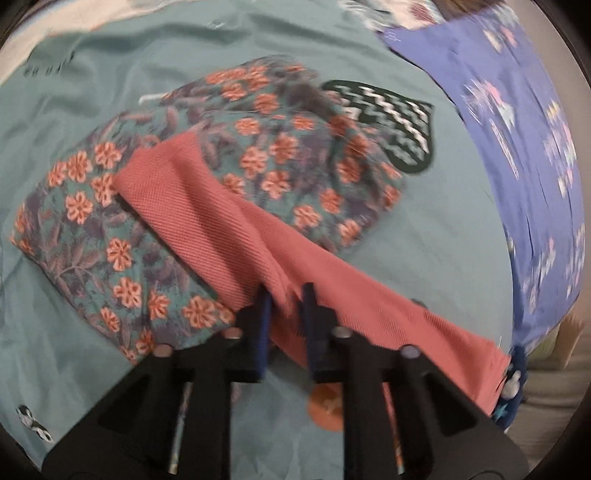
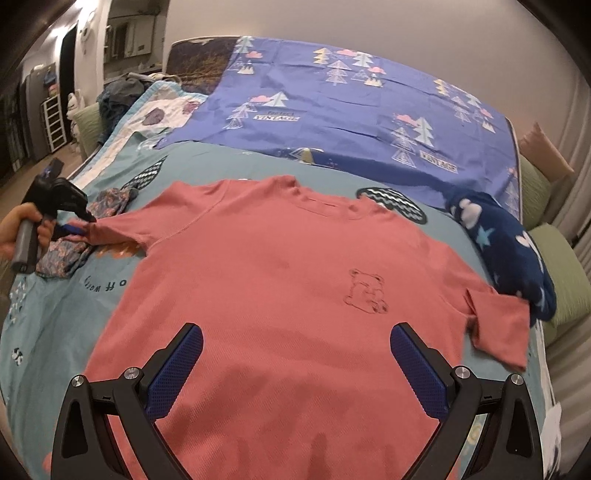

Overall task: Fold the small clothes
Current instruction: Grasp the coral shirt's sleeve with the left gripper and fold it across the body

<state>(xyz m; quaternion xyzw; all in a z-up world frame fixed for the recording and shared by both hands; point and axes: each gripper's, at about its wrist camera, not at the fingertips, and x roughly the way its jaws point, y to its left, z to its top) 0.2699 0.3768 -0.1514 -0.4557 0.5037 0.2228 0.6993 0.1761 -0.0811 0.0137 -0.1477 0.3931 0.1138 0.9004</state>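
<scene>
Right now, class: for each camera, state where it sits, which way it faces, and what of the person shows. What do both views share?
Left wrist: on the left gripper, looking steeply down at the pink T-shirt sleeve its jaws pinch, above floral shorts; no body visible.
Right wrist: on the right gripper, jaws open, facing across the bed; a hand shows.
Shared: the T-shirt, shorts, left gripper.

Teal bedspread [image 2: 55, 332]; plain wall [image 2: 369, 26], white shelf rack [image 2: 54, 122]

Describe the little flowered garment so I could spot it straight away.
Find the salmon-pink T-shirt spread on the teal bedspread. Follow its sleeve to the left hand-held gripper; the floral garment lies crumpled just beyond. Only it has coral flowers on teal.
</scene>
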